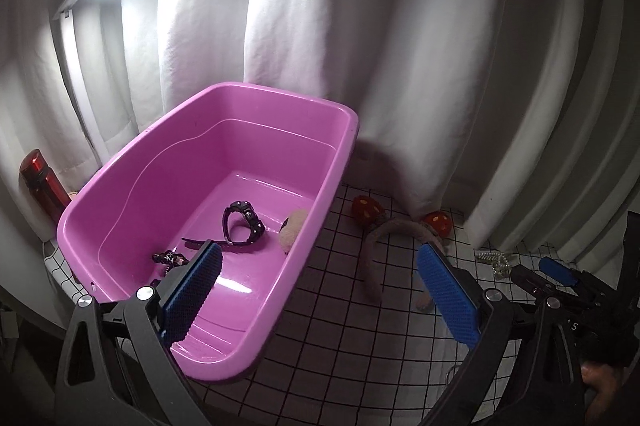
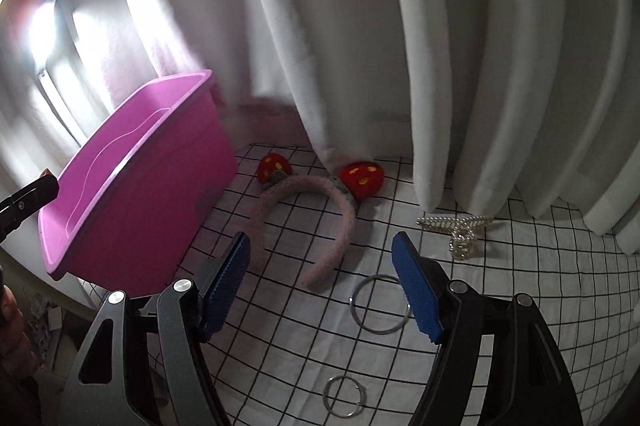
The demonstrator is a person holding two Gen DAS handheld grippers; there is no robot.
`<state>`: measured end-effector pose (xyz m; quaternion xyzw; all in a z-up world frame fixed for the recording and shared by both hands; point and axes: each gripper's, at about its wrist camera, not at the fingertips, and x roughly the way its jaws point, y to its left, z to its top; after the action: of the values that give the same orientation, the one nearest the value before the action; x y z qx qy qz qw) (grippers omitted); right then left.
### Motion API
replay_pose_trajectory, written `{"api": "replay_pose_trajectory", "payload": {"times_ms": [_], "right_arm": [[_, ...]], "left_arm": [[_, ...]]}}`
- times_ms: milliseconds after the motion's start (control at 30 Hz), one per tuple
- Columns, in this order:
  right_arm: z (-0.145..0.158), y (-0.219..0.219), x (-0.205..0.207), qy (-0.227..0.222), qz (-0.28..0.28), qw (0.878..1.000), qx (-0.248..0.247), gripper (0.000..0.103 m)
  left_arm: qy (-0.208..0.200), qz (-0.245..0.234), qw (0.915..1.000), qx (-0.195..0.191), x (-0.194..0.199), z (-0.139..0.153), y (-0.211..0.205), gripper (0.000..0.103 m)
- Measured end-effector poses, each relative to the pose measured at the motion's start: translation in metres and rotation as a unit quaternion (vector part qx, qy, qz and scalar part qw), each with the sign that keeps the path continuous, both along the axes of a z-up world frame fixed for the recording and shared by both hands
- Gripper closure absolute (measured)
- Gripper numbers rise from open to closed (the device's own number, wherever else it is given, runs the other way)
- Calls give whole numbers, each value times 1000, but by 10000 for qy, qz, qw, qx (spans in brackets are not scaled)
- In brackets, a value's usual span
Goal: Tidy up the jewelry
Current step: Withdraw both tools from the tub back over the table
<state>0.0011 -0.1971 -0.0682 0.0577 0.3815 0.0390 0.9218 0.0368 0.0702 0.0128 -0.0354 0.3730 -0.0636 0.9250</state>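
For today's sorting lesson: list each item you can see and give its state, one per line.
Pink tub: upright, holding a watch.
Headband: lying on the cloth, outside the tub.
Large ring: flat on the cloth.
Left tongs: open, empty.
Right tongs: open, empty.

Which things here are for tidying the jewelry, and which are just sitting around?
For the job: pink tub, watch, fuzzy headband, pearl clip, big silver ring, small silver rings.

Just lying about: red bottle, white curtain, checked cloth.
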Motion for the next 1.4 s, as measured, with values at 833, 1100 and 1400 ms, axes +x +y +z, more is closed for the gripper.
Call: {"api": "replay_pose_trajectory", "payload": {"times_ms": [833,1100,1400], "right_arm": [[-65,-125,-24,555,-588,9961,350,33],[-87,-127,9,728,-508,9952,420,33],[-110,-131,53,840,-651,9934,442,33]], "left_arm": [[1007,-84,9948,148,23,-111,-101,6],[1196,146,9923,272,60,-146,-103,6],[1338,187,9901,370,99,-172,-100,6]]}}
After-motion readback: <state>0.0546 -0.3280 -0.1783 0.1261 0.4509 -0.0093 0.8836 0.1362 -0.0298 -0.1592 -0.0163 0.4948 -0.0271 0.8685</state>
